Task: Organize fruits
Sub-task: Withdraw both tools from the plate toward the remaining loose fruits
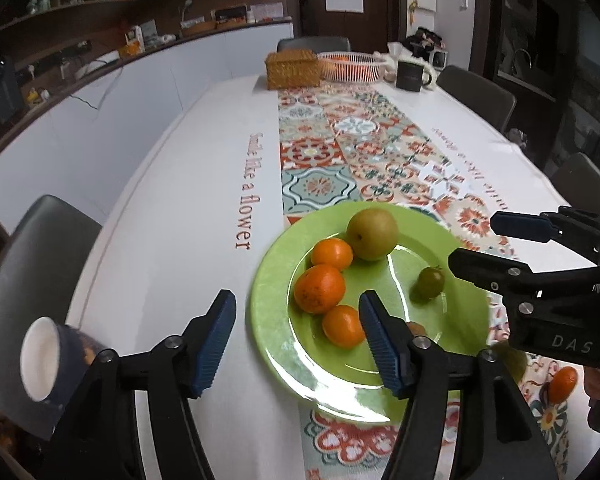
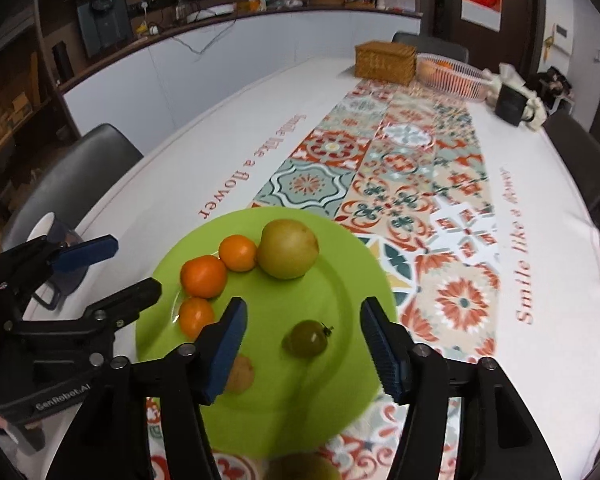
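Note:
A green plate (image 1: 272, 280) (image 2: 352, 280) sits on the patterned runner and holds three oranges (image 1: 319, 288) (image 2: 203, 276), a yellow-green pear (image 1: 372, 233) (image 2: 288, 249), a small dark green tomato (image 1: 431, 281) (image 2: 305, 338) and a brown kiwi (image 2: 240, 374). My left gripper (image 1: 298, 340) is open and empty over the plate's near left edge. My right gripper (image 2: 302, 346) is open and empty, with the tomato between its fingers; it also shows in the left wrist view (image 1: 472, 244). Another orange (image 1: 563, 385) lies on the runner, right of the plate.
A dark mug with a white inside (image 1: 46, 364) stands left of the plate. At the table's far end are a wicker box (image 1: 293, 68), a white basket with fruit (image 1: 352, 66) and a black mug (image 1: 410, 75). Dark chairs (image 1: 32, 264) surround the table.

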Demonstrator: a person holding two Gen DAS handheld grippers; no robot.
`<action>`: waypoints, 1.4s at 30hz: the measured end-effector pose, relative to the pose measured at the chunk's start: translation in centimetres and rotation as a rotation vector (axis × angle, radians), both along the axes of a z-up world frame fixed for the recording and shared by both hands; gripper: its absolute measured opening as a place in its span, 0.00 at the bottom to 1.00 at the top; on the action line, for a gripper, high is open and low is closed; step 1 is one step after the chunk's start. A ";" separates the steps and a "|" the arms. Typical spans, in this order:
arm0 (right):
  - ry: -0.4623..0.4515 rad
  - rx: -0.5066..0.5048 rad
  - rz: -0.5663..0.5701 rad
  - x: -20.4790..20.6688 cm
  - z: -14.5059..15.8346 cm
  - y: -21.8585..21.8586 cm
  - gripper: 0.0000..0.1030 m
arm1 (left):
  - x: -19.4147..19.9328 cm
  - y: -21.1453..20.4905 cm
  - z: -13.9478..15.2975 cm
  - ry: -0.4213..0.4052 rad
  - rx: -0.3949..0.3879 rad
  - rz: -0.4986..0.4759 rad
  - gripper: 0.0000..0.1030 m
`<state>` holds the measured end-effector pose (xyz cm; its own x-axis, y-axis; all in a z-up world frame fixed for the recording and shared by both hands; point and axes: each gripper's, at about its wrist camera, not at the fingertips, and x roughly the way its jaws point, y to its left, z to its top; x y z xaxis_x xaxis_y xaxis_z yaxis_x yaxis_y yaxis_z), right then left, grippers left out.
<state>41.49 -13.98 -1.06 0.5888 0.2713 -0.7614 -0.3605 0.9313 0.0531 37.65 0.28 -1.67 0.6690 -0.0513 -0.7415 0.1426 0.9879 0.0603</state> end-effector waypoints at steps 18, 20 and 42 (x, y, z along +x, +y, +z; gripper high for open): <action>-0.225 0.011 -0.056 -12.6 6.0 -4.1 0.73 | -11.7 -2.4 5.4 -0.131 -0.042 -0.002 0.78; -0.240 0.008 -0.060 -13.8 6.2 -4.6 0.73 | -12.9 -2.8 5.7 -0.137 -0.046 -0.004 0.79; -0.175 -0.024 -0.126 -20.7 2.8 -9.0 0.75 | -18.2 -6.5 2.1 -0.040 -0.018 -0.041 0.83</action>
